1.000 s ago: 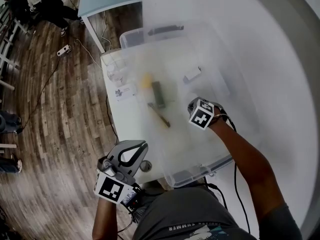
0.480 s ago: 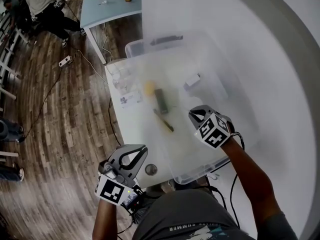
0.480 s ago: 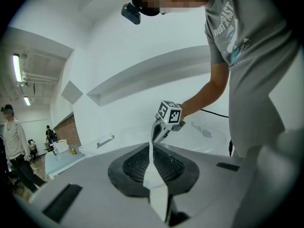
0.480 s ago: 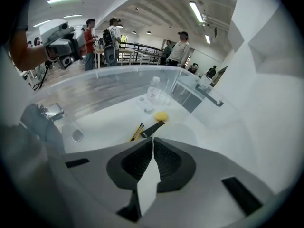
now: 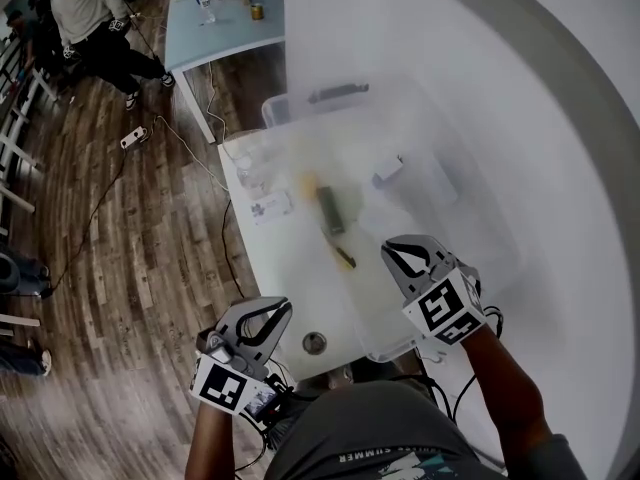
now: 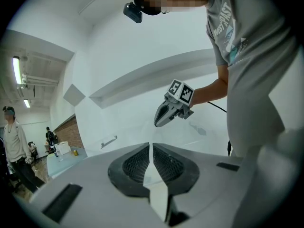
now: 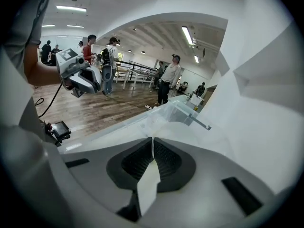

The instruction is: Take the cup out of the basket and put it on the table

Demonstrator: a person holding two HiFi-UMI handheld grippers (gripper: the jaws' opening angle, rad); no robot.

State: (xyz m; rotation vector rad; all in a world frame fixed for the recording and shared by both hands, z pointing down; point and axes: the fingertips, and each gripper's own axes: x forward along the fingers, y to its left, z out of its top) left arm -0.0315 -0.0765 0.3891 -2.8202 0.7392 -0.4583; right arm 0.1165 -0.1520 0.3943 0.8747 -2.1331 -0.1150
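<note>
Back toward us has come our right gripper (image 5: 390, 250), from over the middle of the basket (image 5: 276, 109) to its near rim. Its fingers (image 7: 167, 163) are pressed together on nothing. Our left gripper (image 5: 282, 308) has its fingers (image 6: 135, 165) closed and empty too. Just right of them the small round cup (image 5: 315, 343) stands on the tabletop (image 5: 262, 253), outside the basket's near corner. Ahead of the right fingers, inside the basket, lie a thin stick (image 5: 342, 255), a dark bar (image 5: 330, 210) and a yellow lump (image 5: 305, 182).
</note>
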